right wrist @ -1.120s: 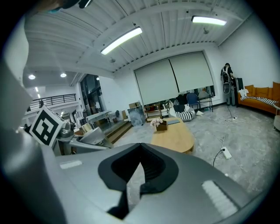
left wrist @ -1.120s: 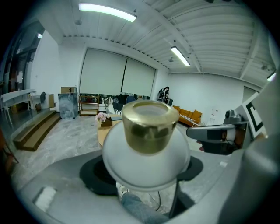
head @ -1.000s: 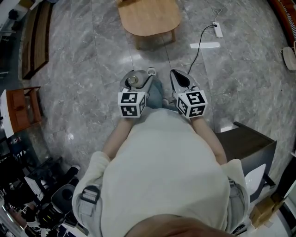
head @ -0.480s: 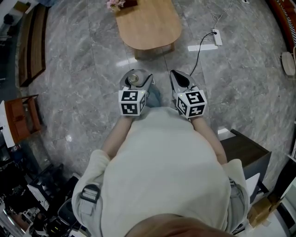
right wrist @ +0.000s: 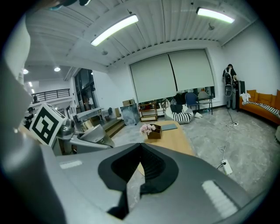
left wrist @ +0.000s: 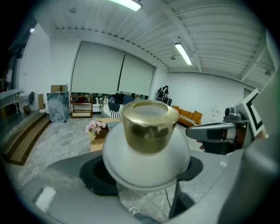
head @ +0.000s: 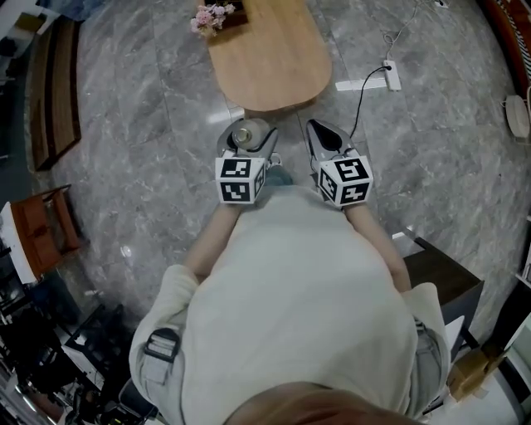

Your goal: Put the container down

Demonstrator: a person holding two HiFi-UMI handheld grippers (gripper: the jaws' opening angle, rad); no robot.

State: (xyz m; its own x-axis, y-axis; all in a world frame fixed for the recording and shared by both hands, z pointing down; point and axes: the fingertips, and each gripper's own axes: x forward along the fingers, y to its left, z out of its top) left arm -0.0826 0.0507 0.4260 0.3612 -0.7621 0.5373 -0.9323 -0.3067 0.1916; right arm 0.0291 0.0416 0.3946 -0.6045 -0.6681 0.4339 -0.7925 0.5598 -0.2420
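looking down on the left gripper [head: 247,141] clamped wide around the container [head: 242,133], a white rounded pot with a gold cap [left wrist: 150,126]. held up off the grey marble floor [head: 149,158], just short of the near end of the wooden table [head: 270,62], not on it. can't really see the pads in the left gripper view, both contact spots covered by the pot's white belly. from the head view only getting the gold top and a sliver of white, rest tucked in behind the marker cube [head: 240,180].

over to the right gripper [head: 317,131]: jaws pressed together, nothing between them, plain enough in the right gripper view. carried beside the left one, a small gap apart.

can make out pink flowers [head: 211,17] in a brown box at the table's far end, far end itself cut off by the top of the frame. white power strip [head: 389,75] on a black cable off to the right on the floor. dark cabinet [head: 440,278] partly hidden behind the person's arm. no telling what's in the clutter at lower left, too dark.
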